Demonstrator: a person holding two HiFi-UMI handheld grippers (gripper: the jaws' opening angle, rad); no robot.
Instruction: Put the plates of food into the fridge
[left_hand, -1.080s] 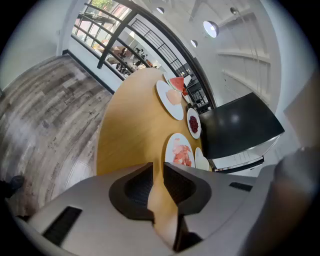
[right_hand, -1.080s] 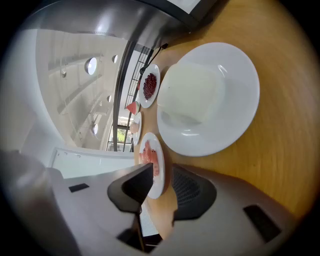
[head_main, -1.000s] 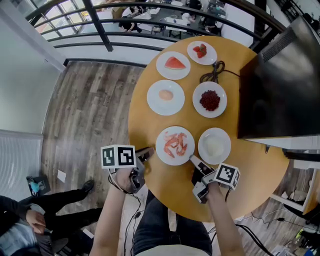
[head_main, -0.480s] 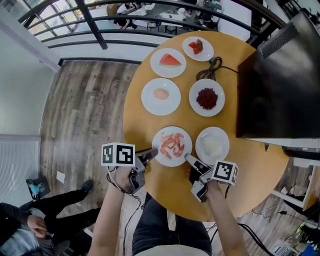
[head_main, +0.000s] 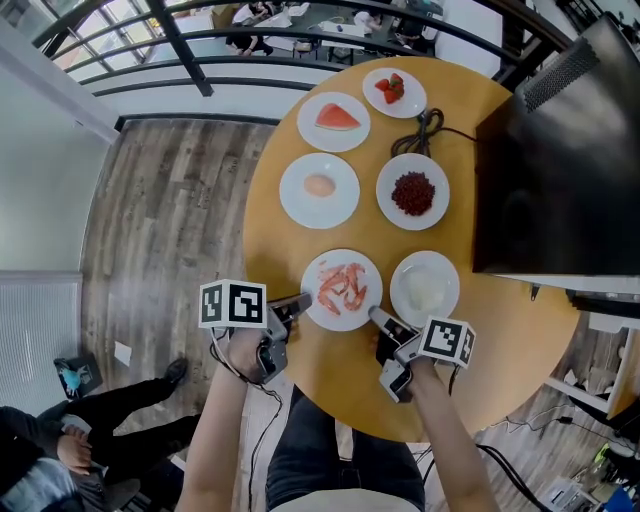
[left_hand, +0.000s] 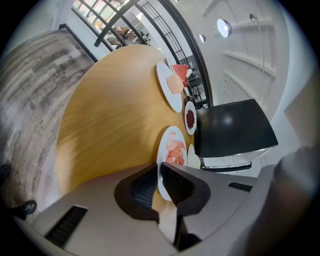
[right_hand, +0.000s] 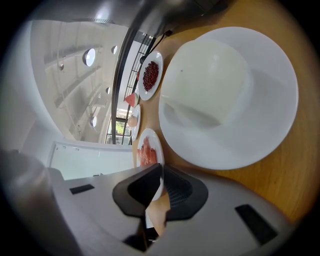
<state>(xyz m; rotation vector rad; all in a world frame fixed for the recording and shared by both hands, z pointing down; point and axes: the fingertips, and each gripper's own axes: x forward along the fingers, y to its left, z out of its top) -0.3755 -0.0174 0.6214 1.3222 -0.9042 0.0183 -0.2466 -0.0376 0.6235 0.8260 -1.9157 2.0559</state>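
Nothing has gone into the fridge (head_main: 560, 170) yet. It stands black at the right of the frame, and its door looks closed to me. All the food sits on the table (head_main: 480, 345). I begin with the plate of shrimp (head_main: 342, 289), at lower centre, nearest me.

My left hand-held gripper (head_main: 302, 301) has just been closing and pinches that plate's left rim between its pads. My right hand-held gripper (head_main: 377, 316) has just been closing too and nips the lower right rim, just beside the plate of white food (head_main: 425, 288).

The plate of shrimp lies on the table, not yet lifted, and the other plates (head_main: 319, 189) wait higher in the frame.
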